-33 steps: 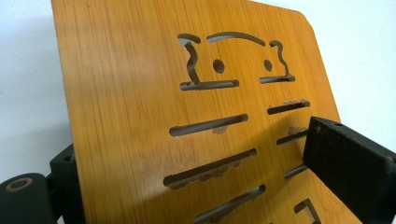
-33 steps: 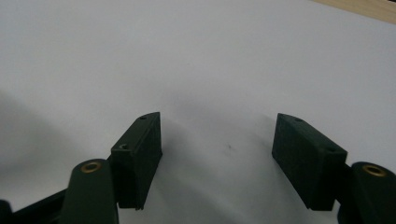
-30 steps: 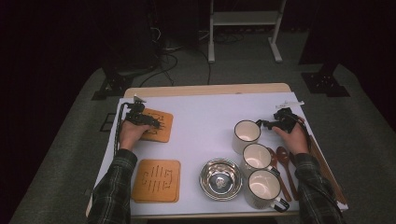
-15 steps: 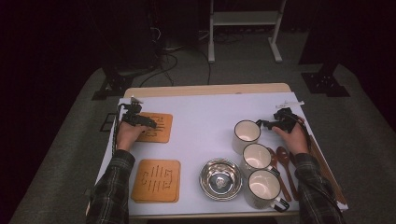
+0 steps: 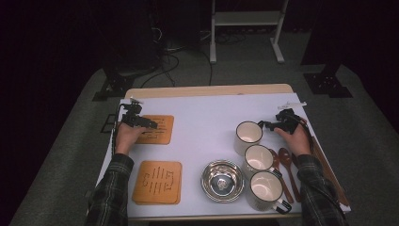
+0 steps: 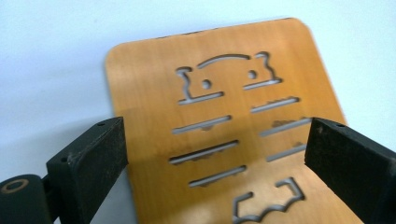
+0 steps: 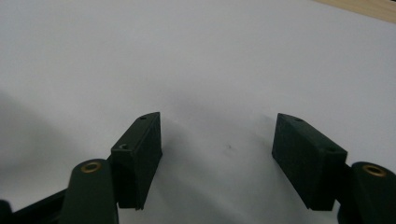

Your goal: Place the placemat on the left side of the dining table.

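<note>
Left gripper [image 5: 149, 125] hovers over the far wooden trivet [image 5: 157, 129], near the table's [image 5: 207, 108] left edge. Jaws wide, straddling the slotted board w/ nothing pinched, prob. lining up to grab or having just let go; can't tell which. In the left gripper view the trivet [image 6: 224, 116] lies flat on the white top.

Right gripper [image 5: 266, 125] sits by the right edge, jaws apart and empty over bare surface, just beside the far mug [image 5: 248, 136]; looks parked or next in line. A second trivet [image 5: 157, 181] lies at the near-left corner. Steel bowl [image 5: 222, 180], two more mugs and wooden spoons [image 5: 284, 165] wait near the front-right.
</note>
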Motion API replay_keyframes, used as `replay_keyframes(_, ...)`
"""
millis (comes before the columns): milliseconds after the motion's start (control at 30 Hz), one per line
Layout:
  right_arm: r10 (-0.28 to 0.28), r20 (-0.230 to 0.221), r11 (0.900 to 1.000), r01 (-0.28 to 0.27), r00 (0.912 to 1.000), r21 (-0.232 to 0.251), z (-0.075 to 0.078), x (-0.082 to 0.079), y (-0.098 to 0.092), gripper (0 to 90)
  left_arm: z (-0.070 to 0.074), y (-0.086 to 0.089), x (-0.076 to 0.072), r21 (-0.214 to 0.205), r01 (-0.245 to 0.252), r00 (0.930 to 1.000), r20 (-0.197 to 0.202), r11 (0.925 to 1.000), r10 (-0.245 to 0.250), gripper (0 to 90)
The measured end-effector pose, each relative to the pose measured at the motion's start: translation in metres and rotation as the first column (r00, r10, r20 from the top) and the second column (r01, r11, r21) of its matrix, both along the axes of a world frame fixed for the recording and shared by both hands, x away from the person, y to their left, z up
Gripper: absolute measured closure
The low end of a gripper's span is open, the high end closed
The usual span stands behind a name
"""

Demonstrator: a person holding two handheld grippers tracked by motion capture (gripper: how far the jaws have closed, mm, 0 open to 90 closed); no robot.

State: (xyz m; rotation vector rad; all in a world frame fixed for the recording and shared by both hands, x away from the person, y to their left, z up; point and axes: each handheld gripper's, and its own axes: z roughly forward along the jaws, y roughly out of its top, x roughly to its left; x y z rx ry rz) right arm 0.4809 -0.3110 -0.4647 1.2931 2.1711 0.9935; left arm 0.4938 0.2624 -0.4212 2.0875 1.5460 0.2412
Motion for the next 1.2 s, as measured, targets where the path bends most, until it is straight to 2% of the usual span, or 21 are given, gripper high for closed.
replay_keyframes(333, 0.0, 0.0, 1.0, 0.0, 1.0, -0.001, 0.0, 0.0, 0.0, 31.3, 0.011, -0.011, -0.014, -0.032, 0.086, 0.9952, 0.049, 0.9958, -0.085, 1.6)
replay_keyframes(467, 0.0, 0.002, 1.0, 0.0, 1.0, -0.004, 0.0, 0.0, 0.0, 31.3, 0.013, -0.016, -0.022, -0.03, 0.13, 0.99, 0.059, 0.991, -0.128, 0.0)
replay_keyframes(533, -0.001, 0.001, 1.0, 0.001, 1.0, -0.003, 0.0, 0.0, 0.0, 31.3, 0.014, -0.02, -0.024, -0.033, 0.163, 0.9859, 0.046, 0.9861, -0.161, 0.0)
replay_keyframes(800, -0.001, 0.0, 1.0, 0.001, 1.0, -0.003, 0.0, 0.0, 0.0, 31.2, 0.015, -0.024, -0.033, -0.037, 0.185, 0.9812, 0.061, 0.982, -0.183, 0.0)
replay_keyframes(1067, 0.0, 0.004, 1.0, 0.0, 1.0, -0.007, 0.0, 0.0, 0.001, 31.3, 0.016, -0.03, -0.035, -0.046, 0.215, 0.9748, 0.07, 0.9755, -0.212, 0.0)
replay_keyframes(1200, 0.0, 0.004, 1.0, 0.0, 1.0, -0.007, 0.0, 0.0, 0.001, 31.3, 0.017, -0.032, -0.04, -0.036, 0.218, 0.9736, 0.076, 0.9752, -0.215, 0.0)
